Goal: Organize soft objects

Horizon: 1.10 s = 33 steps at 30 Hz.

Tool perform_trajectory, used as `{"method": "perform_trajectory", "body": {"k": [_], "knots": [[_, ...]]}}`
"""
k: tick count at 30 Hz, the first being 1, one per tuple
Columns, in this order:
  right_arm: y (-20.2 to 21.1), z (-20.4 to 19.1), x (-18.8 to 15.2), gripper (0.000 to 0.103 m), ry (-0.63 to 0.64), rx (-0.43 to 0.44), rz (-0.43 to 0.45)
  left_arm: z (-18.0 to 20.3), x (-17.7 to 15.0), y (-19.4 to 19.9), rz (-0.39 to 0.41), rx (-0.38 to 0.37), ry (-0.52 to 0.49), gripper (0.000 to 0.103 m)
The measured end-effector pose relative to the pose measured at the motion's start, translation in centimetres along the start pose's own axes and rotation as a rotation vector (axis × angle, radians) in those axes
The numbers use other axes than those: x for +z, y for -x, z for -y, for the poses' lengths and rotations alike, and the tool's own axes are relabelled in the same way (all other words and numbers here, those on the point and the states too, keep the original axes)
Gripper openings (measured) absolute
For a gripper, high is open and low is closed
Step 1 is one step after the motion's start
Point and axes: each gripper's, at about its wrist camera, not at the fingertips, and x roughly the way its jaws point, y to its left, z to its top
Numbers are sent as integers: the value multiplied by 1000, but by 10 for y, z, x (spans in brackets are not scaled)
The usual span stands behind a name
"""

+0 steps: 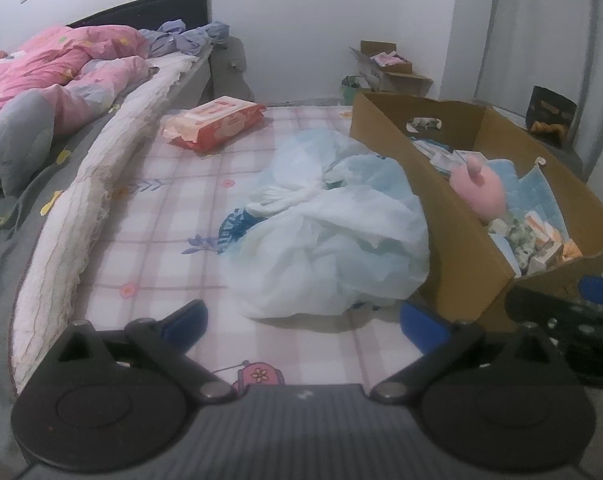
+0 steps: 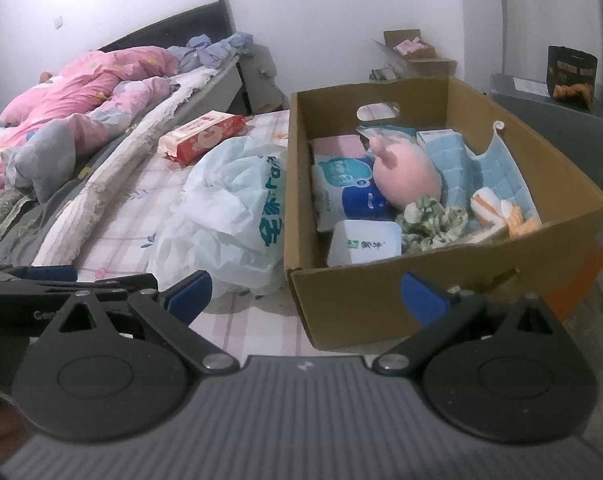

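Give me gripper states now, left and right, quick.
Left gripper: open, holding nothing, low over the mattress facing the plastic bag.
Right gripper: open, holding nothing, in front of the cardboard box.

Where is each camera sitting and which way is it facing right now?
Left wrist: on the left gripper, low over the checked mattress, facing the plastic bag; its open fingers show, the right gripper at the right edge.
Right wrist: on the right gripper, facing the cardboard box; its open fingers show, the left gripper at left.
Shared: bag, box, pink plush toy, red tissue pack.
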Motion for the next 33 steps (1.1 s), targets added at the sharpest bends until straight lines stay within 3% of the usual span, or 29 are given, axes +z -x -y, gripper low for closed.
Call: {"method": "perform_trajectory", "body": {"k": [33], "knots": [[-7,5,0,102,17,-28,-25,5,2,-1,-17,-17,-6,102]]}}
